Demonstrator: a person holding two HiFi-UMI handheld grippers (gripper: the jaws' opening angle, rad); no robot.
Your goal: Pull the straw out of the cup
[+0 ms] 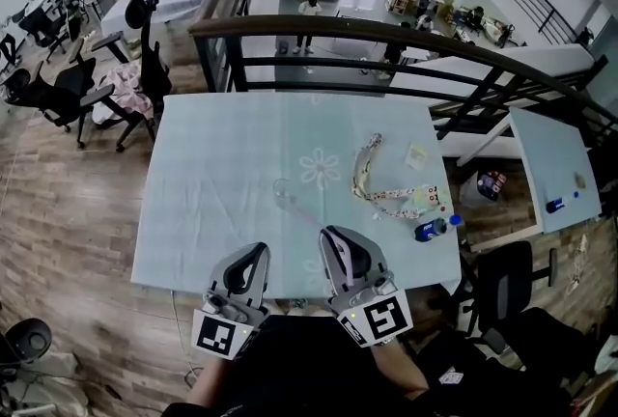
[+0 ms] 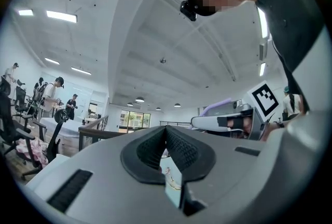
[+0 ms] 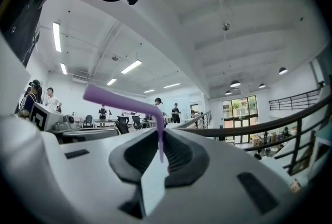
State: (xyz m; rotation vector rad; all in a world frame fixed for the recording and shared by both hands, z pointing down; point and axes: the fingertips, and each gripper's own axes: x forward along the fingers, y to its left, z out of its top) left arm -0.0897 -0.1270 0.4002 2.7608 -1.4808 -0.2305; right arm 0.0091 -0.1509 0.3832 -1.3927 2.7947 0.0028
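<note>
While straw (image 3: 118, 99) is gripped, lanyard (image 1: 363, 166), bottle (image 1: 431, 230) ahead

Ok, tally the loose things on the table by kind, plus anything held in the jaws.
Clear cup: 1
Lanyard: 1
Small packet: 1
Blue bottle: 1
Purple straw, in the jaws of the right gripper: 1
Total: 5

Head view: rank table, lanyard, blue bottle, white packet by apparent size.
1. table
2. lanyard
3. blue bottle and white packet: they look about alike, so I won't rank them against each other.
</note>
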